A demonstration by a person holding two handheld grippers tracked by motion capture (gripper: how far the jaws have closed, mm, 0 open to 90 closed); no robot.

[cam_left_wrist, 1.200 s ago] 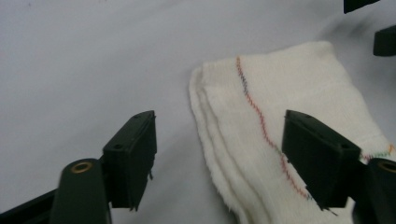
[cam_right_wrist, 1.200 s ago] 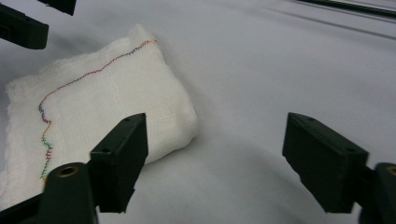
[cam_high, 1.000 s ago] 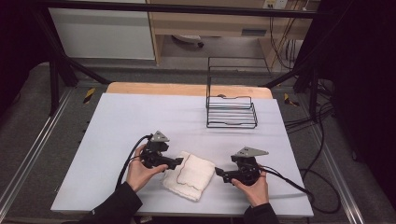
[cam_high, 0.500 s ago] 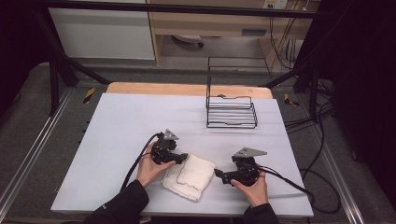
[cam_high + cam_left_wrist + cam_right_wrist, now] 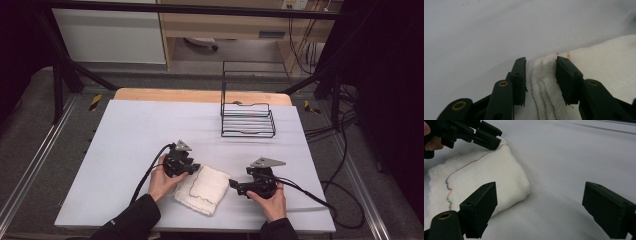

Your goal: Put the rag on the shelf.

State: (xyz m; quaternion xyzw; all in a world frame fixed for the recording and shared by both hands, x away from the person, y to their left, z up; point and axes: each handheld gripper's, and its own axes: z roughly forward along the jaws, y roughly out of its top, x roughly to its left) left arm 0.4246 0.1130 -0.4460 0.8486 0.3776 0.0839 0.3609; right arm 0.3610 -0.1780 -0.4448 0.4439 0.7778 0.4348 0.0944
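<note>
Stitching point(image 5: 461, 167) on towel point(image 5: 204, 189) shows from right gripper point(image 5: 536, 207) view.

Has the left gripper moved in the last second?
Yes. In the high view the left gripper has shifted right, toward the rack's side, to the towel's corner. Its jaws have just been closing, the towel's folded edge between them.

Grey floor point(image 5: 30, 125) around the white counter point(image 5: 140, 130), wooden shelf unit point(image 5: 225, 25) behind the counter, white cabinet point(image 5: 110, 35) behind its left, cables point(image 5: 345, 150) right, dim light.
</note>
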